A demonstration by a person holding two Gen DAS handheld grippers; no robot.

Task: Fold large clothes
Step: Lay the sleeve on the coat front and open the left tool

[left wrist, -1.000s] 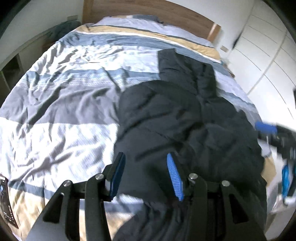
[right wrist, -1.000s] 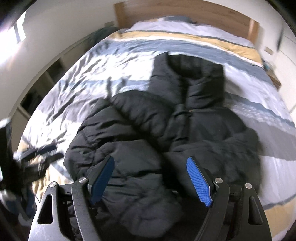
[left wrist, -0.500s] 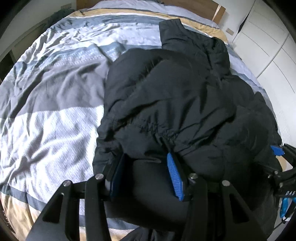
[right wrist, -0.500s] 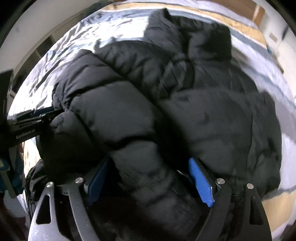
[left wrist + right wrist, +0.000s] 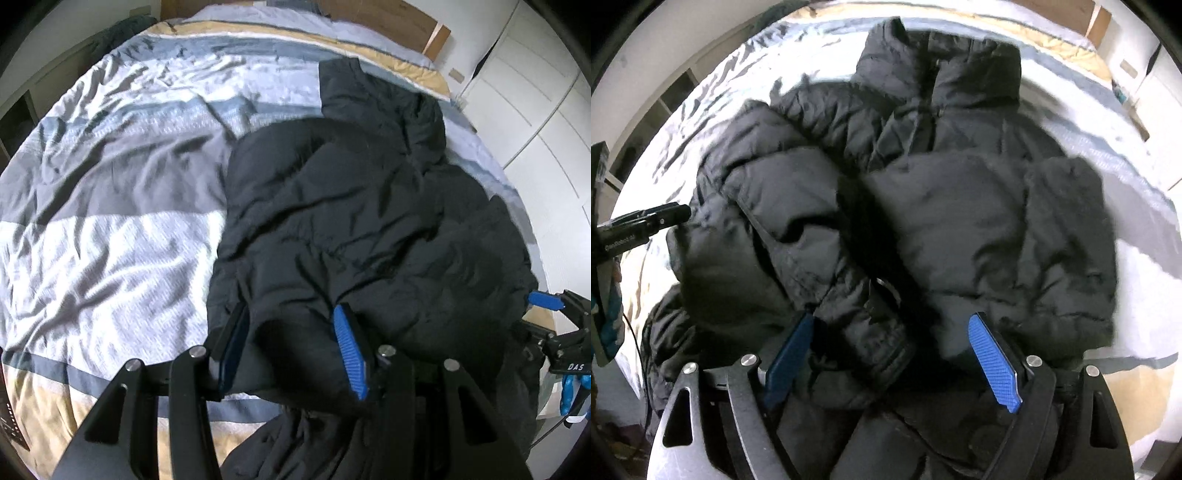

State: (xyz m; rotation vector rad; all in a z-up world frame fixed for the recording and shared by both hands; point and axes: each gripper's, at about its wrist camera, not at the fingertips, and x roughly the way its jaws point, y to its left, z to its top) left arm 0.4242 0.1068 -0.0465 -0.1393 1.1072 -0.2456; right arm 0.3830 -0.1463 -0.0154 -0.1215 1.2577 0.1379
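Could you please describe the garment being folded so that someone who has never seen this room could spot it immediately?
Start at the large bed with the wooden headboard and the duvet striped in grey, white, blue and tan. On its right half lies the black puffer jacket, collar toward the headboard, hem at the near edge. It is the only dark, quilted, bulky thing on the pale bedding.

A bed (image 5: 110, 229) fills most of the room, covered by a rumpled duvet (image 5: 140, 155) banded in white, grey, blue and tan. A wooden headboard (image 5: 391, 26) stands at the far end against a white wall (image 5: 74, 22). White wardrobe doors (image 5: 535, 110) line the right side. Open shelving (image 5: 657, 122) sits low on the left. Bright light washes the bedding.
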